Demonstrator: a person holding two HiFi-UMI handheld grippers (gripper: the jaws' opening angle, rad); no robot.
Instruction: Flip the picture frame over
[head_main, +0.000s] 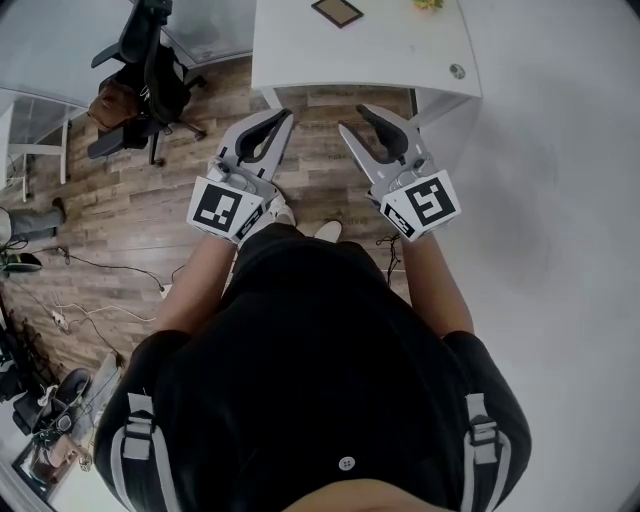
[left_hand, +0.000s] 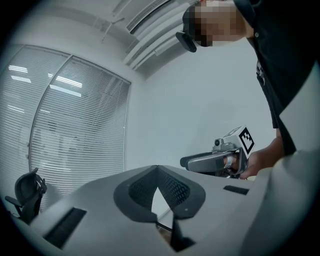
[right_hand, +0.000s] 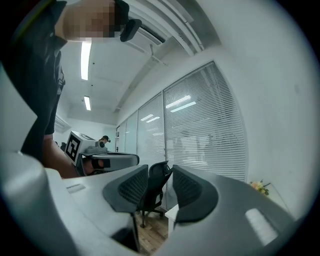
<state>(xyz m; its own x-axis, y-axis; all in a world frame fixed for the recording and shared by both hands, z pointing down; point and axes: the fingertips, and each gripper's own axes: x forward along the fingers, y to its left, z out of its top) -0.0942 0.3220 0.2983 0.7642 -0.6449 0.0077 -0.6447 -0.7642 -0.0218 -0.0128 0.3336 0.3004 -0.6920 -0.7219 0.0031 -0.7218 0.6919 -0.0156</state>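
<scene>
Wood-plank floor (head_main: 120, 230), brown, worn-looking. White table (head_main: 300, 45) with a rounded right corner stands on it. Black office chair (head_main: 150, 60) sits off the table's left edge, a little apart from it. Loose cables (head_main: 90, 300) trail over the planks further left. Plain white wall (head_main: 560, 200) runs along the table's right side. Tall windows carry lowered horizontal blinds (right_hand: 205, 125). Long ceiling lights (right_hand: 86, 60) are lit.

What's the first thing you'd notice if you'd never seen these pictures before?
The left gripper and right gripper, grey with black-and-white marker cubes, stick out empty in front of the person. Beyond them a dark picture frame lies on the white table, with a black office chair at the left.
</scene>
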